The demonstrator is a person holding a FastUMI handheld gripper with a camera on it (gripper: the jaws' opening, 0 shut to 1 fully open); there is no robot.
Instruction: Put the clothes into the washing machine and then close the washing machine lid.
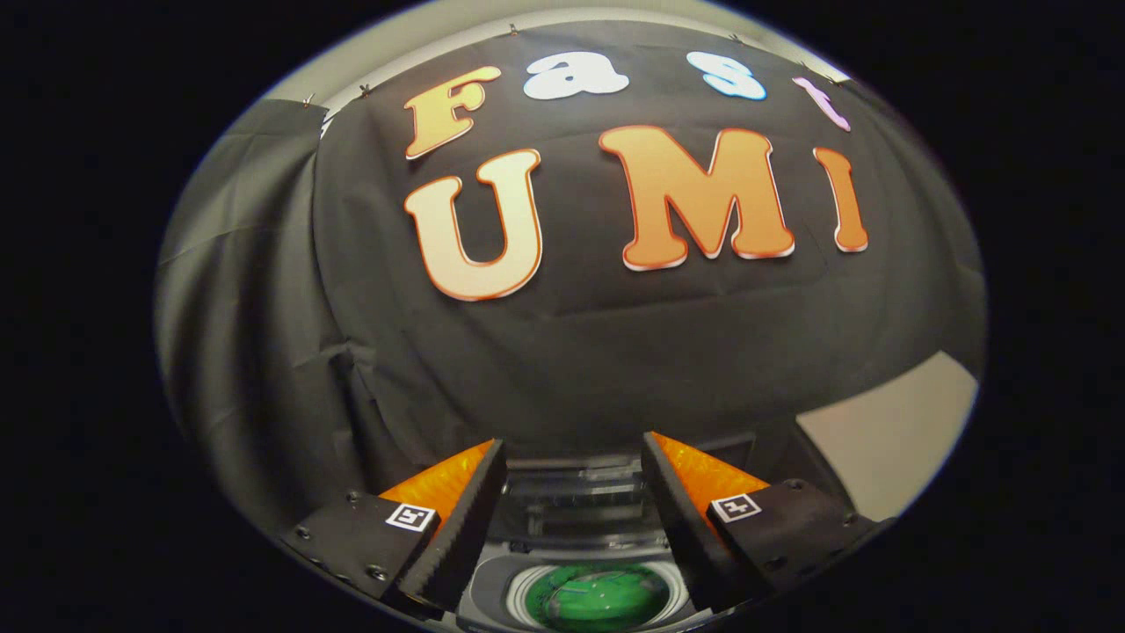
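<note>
My gripper (573, 444) is held high and stands open, with nothing between its fingers. Below and between the fingers I look down on the washing machine (492, 591), its round drum opening showing. Green clothes (598, 598) lie inside the drum. The clear lid (576, 501) stands raised at the back of the opening, just beyond the drum. The fingers are well above the machine and touch nothing.
The black cloth wall (571, 352) hangs close behind the machine and rises ahead of the fingers. A pale wall or floor patch (888, 440) shows to the right of the machine.
</note>
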